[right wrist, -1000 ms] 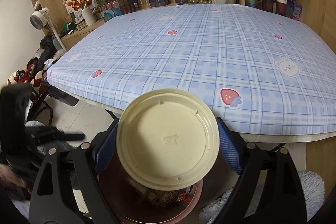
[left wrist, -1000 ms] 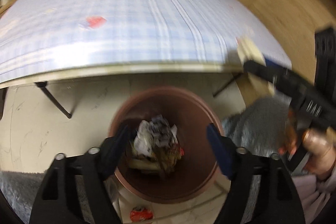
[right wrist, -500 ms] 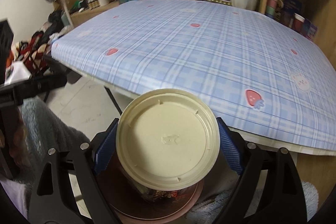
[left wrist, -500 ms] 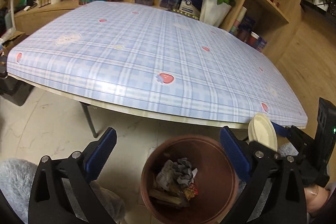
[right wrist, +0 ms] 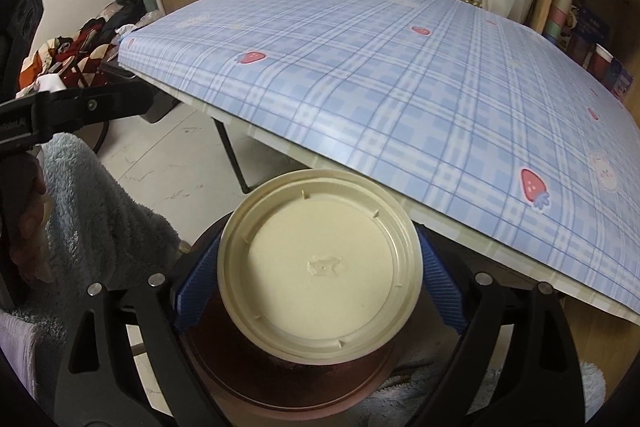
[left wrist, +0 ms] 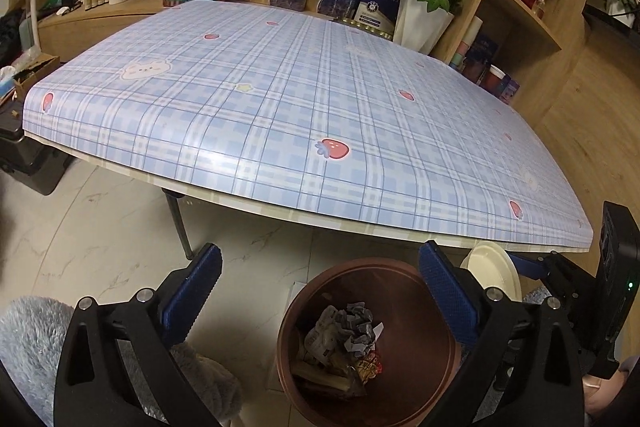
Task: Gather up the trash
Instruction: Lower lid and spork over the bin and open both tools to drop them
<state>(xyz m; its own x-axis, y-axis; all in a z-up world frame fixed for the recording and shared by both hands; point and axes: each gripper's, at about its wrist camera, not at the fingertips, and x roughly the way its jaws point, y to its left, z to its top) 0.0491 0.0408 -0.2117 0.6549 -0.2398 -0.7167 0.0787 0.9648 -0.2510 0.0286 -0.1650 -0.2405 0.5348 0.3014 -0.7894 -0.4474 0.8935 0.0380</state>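
A brown round trash bin (left wrist: 420,371) stands on the floor in front of the table, with crumpled paper and wrappers (left wrist: 344,339) inside. My left gripper (left wrist: 320,259) hangs open and empty above the bin's left side. A cream round bowl (right wrist: 320,247), seen bottom-on, sits between the blue pads of my right gripper (right wrist: 320,267), whose jaws are opening with the pads still at its sides. It hangs over the bin's rim (right wrist: 304,391). In the left wrist view the bowl (left wrist: 492,271) shows at the bin's right.
The blue plaid table (left wrist: 280,99) overhangs the bin, its edge (right wrist: 360,171) just behind the bowl. A black table leg (left wrist: 180,223) stands to the left. Grey fluffy fabric (right wrist: 100,219) lies beside the bin. One finger of my left gripper (right wrist: 92,105) reaches in. Wooden shelves (left wrist: 532,7) stand at right.
My left gripper opened wider, let crumpled trash fall into the bin, then lifted and tilted up toward the table. My right gripper rolled and moved over the bin with the bowl.
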